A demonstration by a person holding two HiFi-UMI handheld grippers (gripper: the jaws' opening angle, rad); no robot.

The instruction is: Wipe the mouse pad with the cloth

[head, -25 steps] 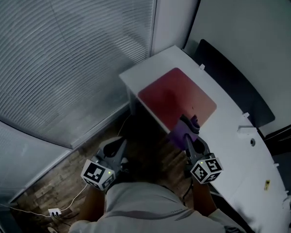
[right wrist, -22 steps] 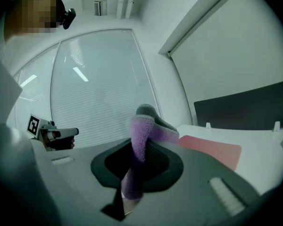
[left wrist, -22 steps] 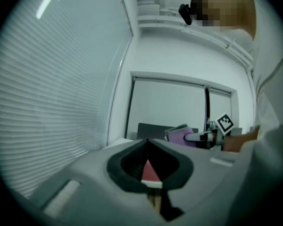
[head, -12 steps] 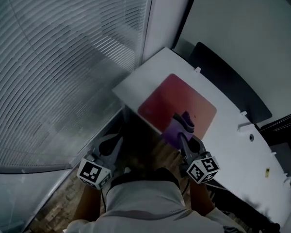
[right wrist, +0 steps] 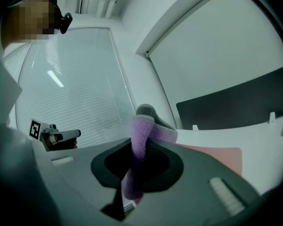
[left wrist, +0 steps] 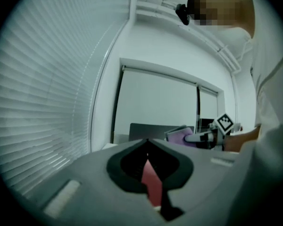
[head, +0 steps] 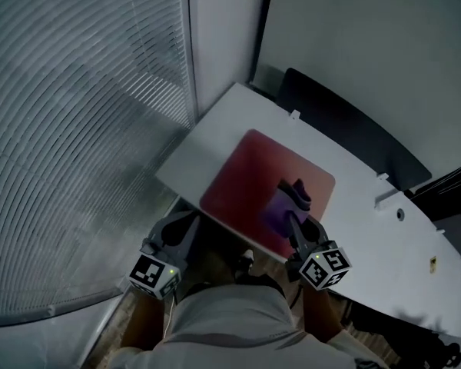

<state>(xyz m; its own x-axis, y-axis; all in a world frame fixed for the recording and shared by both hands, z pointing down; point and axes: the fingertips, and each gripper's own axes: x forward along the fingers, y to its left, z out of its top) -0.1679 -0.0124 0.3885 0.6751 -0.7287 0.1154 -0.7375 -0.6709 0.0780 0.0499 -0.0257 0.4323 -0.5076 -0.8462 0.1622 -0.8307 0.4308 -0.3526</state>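
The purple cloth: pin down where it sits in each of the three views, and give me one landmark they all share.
Head view: the cloth, lower right of centre, over the mouse pad, in the right gripper.
Left gripper view: small, right of centre.
Right gripper view: dead centre, clamped between the jaws.
Shared landmark: the dark panel behind the desk.
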